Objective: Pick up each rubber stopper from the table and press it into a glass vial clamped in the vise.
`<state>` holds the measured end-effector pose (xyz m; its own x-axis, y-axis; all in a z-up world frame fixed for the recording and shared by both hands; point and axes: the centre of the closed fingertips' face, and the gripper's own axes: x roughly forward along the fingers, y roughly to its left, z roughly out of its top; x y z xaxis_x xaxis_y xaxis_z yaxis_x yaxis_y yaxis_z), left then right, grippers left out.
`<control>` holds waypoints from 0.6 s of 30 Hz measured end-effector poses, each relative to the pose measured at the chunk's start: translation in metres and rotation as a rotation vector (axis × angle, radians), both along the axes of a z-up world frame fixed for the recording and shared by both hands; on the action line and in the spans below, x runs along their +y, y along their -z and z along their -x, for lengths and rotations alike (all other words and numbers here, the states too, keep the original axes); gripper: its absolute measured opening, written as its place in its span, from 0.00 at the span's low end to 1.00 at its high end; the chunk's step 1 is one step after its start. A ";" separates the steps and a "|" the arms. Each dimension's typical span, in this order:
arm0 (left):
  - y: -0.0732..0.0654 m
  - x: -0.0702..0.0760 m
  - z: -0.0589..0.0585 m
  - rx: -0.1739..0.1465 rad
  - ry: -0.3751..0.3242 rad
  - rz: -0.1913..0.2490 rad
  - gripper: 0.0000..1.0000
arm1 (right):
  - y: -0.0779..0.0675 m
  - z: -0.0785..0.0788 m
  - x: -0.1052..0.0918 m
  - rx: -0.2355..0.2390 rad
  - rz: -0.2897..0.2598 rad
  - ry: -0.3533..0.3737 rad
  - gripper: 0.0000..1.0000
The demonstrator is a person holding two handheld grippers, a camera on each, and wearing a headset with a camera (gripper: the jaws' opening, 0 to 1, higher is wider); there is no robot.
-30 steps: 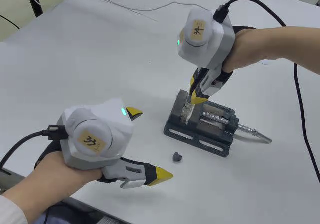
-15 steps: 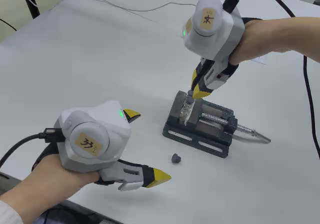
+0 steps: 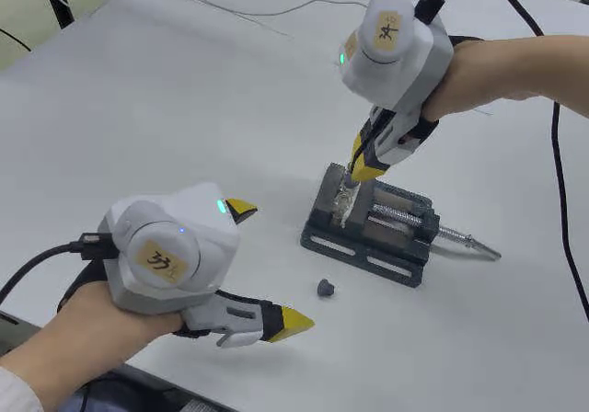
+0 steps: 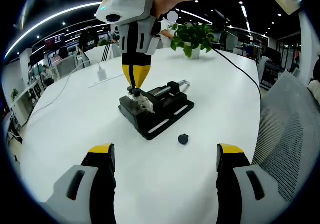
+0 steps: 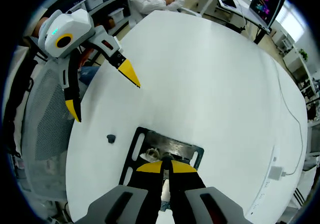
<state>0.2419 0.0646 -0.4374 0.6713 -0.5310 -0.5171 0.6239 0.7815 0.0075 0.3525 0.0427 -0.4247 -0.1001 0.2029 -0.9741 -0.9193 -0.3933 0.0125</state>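
Head view: the right gripper (image 3: 355, 175) is being held tip-down over the vise (image 3: 373, 237), its jaws drawn together and its yellow tips meeting the top of the glass vial (image 3: 345, 205). The vial is being clamped upright between the vise jaws, long axis vertical, mouth pointing up at the gripper. The vise screw is pointing to the right along the white table (image 3: 184, 108). A loose stopper (image 3: 325, 289) is lying on the table just in front of the vise base, apart from it. The left gripper (image 3: 272, 265) is being held low at the near edge, jaws spread wide and nothing between them, tips aimed towards the vise.

Left gripper view: the left gripper (image 4: 166, 151) is being kept wide open, its two jaws framing the loose stopper (image 4: 183, 139) farther ahead on the table. Behind it the vise (image 4: 162, 111) is being seen corner-on. The right gripper (image 4: 136, 81) is being pressed down from above onto a dark stopper (image 4: 132, 90) sitting at the mouth of the upright vial (image 4: 140, 100).

Right gripper view: the right gripper (image 5: 166, 165) is being looked along from above, jaws nearly touching over the vise (image 5: 137, 149). The vial's axis is running straight along the view. The loose stopper (image 5: 111, 138) is lying left of the vise, and the open left gripper (image 5: 104, 96) is being held beyond it.
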 end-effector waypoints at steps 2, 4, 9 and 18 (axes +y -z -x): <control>0.000 0.001 0.000 0.000 -0.005 0.004 0.82 | 0.002 -0.001 0.000 0.001 0.004 0.002 0.00; 0.001 0.002 0.000 0.002 -0.006 0.002 0.82 | 0.003 -0.001 -0.002 -0.001 0.012 0.001 0.00; 0.002 0.003 0.000 0.006 -0.009 0.004 0.82 | 0.004 -0.001 -0.002 0.002 0.007 0.010 0.00; 0.003 0.006 0.000 0.008 -0.018 0.006 0.82 | 0.003 0.000 -0.001 0.010 0.006 0.019 0.00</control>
<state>0.2422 0.0706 -0.4406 0.6764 -0.5225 -0.5192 0.6102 0.7923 -0.0024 0.3524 0.0412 -0.4281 -0.1057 0.1992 -0.9742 -0.9265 -0.3756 0.0237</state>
